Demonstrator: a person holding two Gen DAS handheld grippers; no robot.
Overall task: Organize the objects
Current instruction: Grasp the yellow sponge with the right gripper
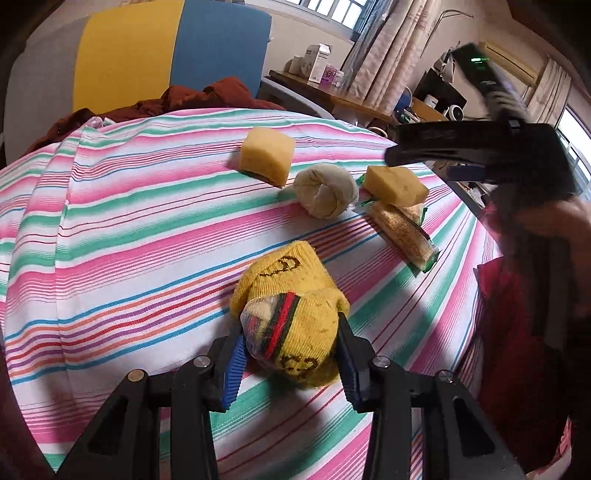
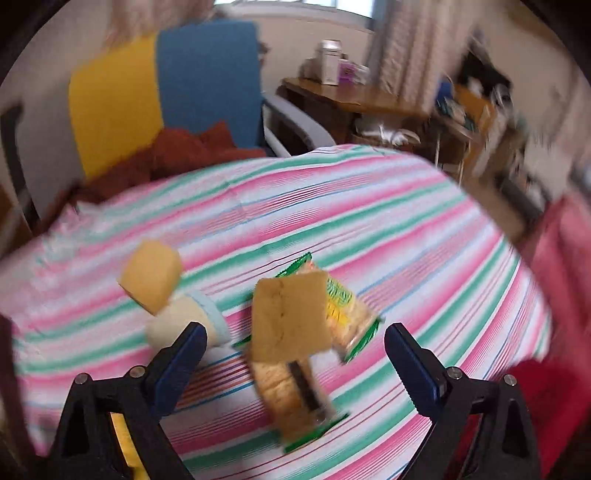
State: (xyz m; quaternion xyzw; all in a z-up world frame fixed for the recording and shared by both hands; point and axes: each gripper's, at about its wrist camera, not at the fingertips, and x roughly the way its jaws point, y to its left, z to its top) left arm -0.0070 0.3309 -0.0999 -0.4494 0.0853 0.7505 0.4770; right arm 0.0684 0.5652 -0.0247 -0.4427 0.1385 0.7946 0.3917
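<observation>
Table covering [image 1: 129, 192]: cloth striped pink, green and white, filling the lower frame. Chair [image 1: 218, 48]: upper left, blue and yellow back, rust-red fabric [image 1: 199, 98] heaped on its seat. Wooden desk [image 1: 332, 94]: upper centre, bearing boxes. Curtains [image 1: 391, 48]: pale, patterned, upper right. Windows [image 1: 332, 9]: top edge, admitting daylight.

Rolled sock [image 1: 325, 190] between two sponges [image 1: 266, 155] [image 1: 396, 184] (right one atop snack packets [image 1: 404, 232]), another sock [image 1: 291, 314] nearer.
</observation>
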